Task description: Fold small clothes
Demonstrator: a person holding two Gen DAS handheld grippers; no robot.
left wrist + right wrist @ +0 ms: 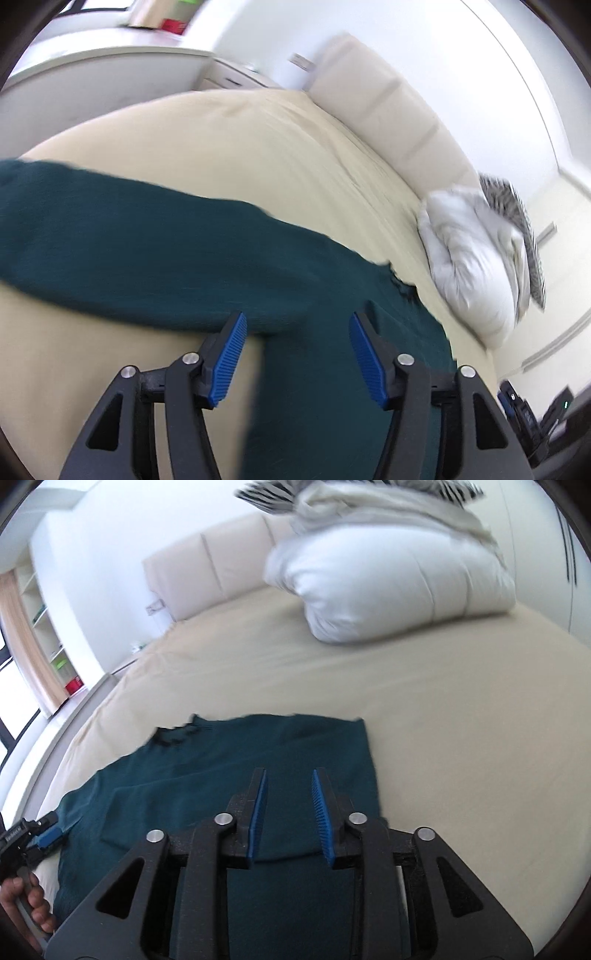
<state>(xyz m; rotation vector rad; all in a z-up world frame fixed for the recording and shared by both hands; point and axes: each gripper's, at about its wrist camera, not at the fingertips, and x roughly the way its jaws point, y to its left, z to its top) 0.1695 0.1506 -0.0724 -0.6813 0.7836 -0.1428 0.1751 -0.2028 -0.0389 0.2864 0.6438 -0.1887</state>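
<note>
One green garment [236, 775] spread on bed [443, 738], one duvet [388, 590] beyond garment, left tool [297, 354] and right tool [288, 812] above garment, both released.

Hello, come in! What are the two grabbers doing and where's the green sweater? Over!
Left gripper open, right gripper open, both jaws empty. Green sweater spread flat on the bed, not yet fully folded. White duvet bunched well clear.
</note>
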